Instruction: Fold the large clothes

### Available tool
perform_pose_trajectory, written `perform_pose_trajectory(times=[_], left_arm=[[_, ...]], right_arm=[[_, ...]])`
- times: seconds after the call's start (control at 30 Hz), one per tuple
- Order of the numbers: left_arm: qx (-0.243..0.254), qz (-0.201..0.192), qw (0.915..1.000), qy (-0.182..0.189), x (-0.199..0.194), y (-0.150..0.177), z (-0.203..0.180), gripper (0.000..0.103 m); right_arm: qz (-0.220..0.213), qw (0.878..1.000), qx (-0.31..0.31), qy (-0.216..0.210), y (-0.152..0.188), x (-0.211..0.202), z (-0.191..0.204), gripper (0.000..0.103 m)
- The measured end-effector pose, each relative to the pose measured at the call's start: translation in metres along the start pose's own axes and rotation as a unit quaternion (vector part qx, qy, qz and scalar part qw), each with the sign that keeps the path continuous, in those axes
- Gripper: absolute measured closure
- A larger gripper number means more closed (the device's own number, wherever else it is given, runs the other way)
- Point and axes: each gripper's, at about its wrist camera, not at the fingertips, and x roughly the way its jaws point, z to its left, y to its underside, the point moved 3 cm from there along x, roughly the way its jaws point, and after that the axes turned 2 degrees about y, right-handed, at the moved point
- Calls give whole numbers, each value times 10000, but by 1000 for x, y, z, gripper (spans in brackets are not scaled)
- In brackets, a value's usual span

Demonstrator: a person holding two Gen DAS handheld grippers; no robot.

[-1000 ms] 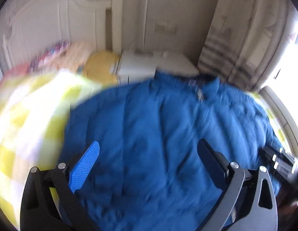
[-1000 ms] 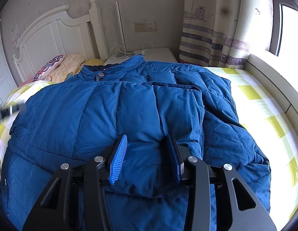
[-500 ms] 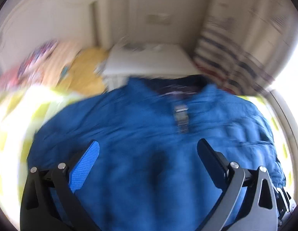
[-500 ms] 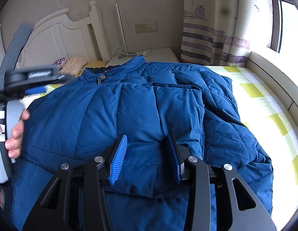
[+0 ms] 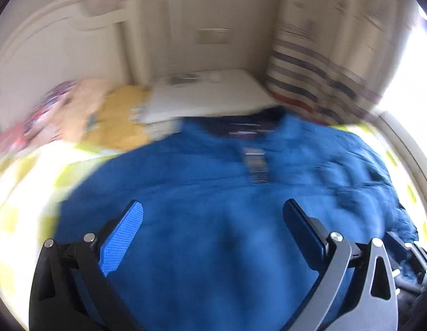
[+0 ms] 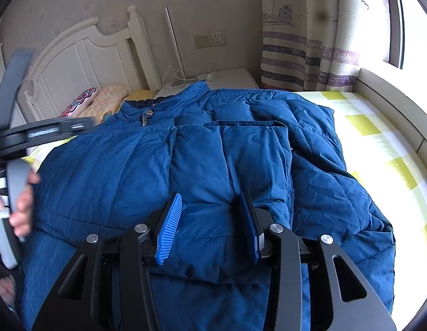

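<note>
A large blue puffer jacket [image 6: 147, 165] lies spread on the bed, collar toward the headboard, with one sleeve [image 6: 227, 160] folded across its front. My right gripper [image 6: 210, 212] is shut on the folded sleeve's end, the fabric bunched between the pads. My left gripper [image 5: 213, 220] is wide open and empty above the jacket's [image 5: 213, 193] middle, pointing at the collar; that view is motion-blurred. The left gripper also shows at the left edge of the right wrist view [image 6: 23, 138], held in a hand.
The bed has a yellow and white checked sheet [image 6: 378, 138]. Pillows [image 6: 97, 104] lie by the white headboard [image 6: 83, 63]. A white nightstand [image 6: 227, 78] stands behind the collar. A striped curtain [image 6: 304, 55] and window ledge [image 6: 392, 96] run along the right.
My left gripper has swung over the jacket from the left side toward its middle, still open. My right gripper has stayed put, holding the sleeve.
</note>
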Motion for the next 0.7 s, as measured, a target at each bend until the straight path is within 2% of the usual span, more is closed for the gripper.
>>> perform_pose_trajectory(times=[0.1, 0.2, 0.3, 0.4, 0.5, 0.6, 0.7], left_arm=[[-400, 66, 9987, -300, 0, 12, 53, 3], [-506, 406, 9970, -427, 19, 31, 79, 2], [-125, 50, 9989, -448, 29, 44, 77, 2], [-68, 60, 9984, -552, 30, 43, 75, 2], [-146, 43, 9988, -465, 29, 43, 78, 2], [-131, 39, 9987, -490, 30, 45, 78, 2], [-114, 43, 9986, -517, 30, 45, 75, 2]], right_arm=[[-3, 10000, 2, 0, 0, 0, 0, 66], [-2, 10000, -1, -1, 0, 0, 0, 66], [-22, 10000, -22, -9, 0, -1, 1, 66], [-58, 10000, -39, -6, 1, -2, 1, 65], [-161, 9997, 114, -137, 1, -10, -1, 65], [-502, 9973, 391, -376, -9, -35, -4, 65], [-711, 9974, 106, -78, -38, -45, 2, 65]])
